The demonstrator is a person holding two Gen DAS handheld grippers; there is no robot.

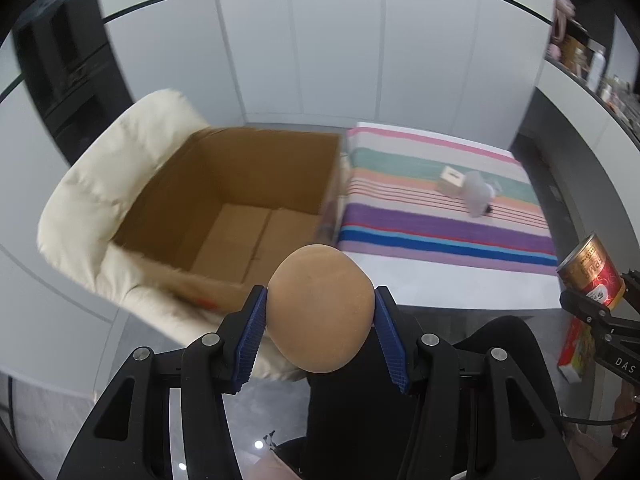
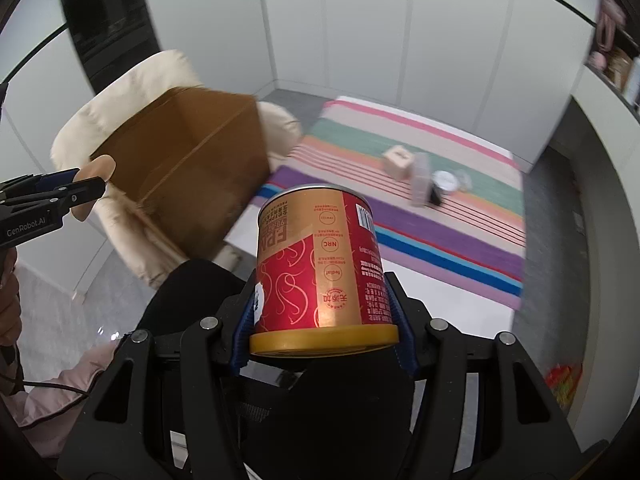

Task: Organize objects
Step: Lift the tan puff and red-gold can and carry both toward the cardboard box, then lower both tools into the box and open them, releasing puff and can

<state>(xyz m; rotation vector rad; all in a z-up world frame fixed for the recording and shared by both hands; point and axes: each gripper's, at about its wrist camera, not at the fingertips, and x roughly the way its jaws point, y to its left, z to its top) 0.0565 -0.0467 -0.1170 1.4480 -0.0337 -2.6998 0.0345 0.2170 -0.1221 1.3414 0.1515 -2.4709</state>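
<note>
My left gripper (image 1: 320, 312) is shut on a tan egg-shaped ball (image 1: 320, 308) and holds it in the air just in front of an open, empty cardboard box (image 1: 240, 200). The box rests on a cream padded chair (image 1: 104, 200). My right gripper (image 2: 326, 312) is shut on a red and gold can (image 2: 320, 264), held upside down over the table's near edge. The can also shows at the far right of the left wrist view (image 1: 592, 276). In the right wrist view the left gripper (image 2: 80, 192) with the ball is at the left, beside the box (image 2: 192, 168).
A striped cloth (image 1: 440, 208) covers a white table (image 1: 460, 280). On the cloth lie a small wooden cube (image 2: 398, 160), a clear plastic container (image 2: 420, 180) and a small round white object (image 2: 446, 180). A colourful packet (image 1: 576, 344) lies on the floor at the right.
</note>
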